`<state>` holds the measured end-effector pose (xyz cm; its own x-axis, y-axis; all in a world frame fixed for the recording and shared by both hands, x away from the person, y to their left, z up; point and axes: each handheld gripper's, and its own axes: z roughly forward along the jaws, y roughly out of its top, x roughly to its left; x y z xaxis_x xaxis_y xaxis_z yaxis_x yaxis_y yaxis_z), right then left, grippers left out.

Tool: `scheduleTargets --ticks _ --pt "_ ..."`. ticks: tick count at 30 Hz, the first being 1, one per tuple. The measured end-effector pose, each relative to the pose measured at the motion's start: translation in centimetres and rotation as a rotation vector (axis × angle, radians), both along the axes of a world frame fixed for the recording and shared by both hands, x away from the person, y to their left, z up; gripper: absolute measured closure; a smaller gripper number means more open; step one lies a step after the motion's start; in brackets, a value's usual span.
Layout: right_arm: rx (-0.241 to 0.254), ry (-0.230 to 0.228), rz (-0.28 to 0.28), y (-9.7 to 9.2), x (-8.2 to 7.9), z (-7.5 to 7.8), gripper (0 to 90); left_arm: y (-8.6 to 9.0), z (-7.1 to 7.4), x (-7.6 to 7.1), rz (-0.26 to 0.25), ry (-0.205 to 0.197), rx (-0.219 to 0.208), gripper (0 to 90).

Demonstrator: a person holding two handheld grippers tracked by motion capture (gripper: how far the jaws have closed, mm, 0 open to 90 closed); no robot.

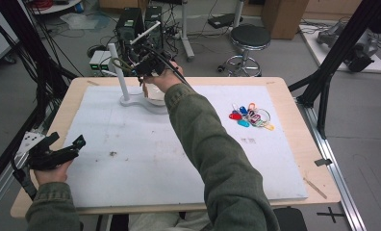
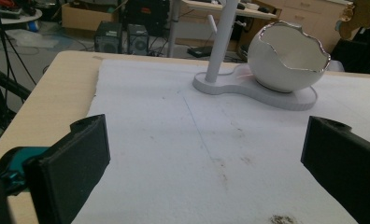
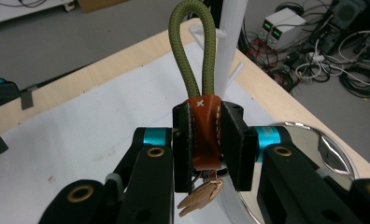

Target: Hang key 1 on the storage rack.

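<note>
My right gripper (image 1: 132, 65) reaches over the far side of the table and is shut on a keychain's brown leather tab (image 3: 205, 135). An olive cord loop (image 3: 192, 56) rises from the tab, close in front of the white stand's pole (image 3: 232, 42). A brass piece (image 3: 201, 197) hangs below the jaws. In the high view the loop (image 1: 115, 65) sits beside the pole (image 1: 117, 72). A white egg-shaped bowl (image 2: 286, 58) rests on the stand's base (image 2: 248, 91). My left gripper (image 1: 66, 149) rests open and empty at the table's left edge, its jaws wide apart (image 2: 206, 154).
A bunch of coloured key tags on rings (image 1: 250, 117) lies on the white mat (image 1: 145, 159) to the right. The person's right sleeve (image 1: 208, 144) crosses the mat's middle. A stool (image 1: 248, 38), cables and equipment stand beyond the table.
</note>
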<state>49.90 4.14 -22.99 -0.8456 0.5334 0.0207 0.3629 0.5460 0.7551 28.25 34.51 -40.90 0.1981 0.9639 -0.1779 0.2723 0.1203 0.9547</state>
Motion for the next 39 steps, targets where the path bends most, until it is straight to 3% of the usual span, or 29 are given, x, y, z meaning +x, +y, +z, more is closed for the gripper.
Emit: scheduleTargets --ticks 7,13,39 --pt "0.023 -0.003 0.021 1.5 1.0 -0.5 74.8 0.0 -0.1 0.2 0.001 0.006 0.006 1.7" --pt "0.018 -0.010 0.005 2.0 1.4 -1.0 74.8 0.2 -0.1 0.2 0.004 0.010 0.008 1.7" --pt "-0.055 0.036 -0.039 3.1 4.3 -5.1 73.8 0.2 -0.3 0.6 0.007 0.019 0.028 1.7"
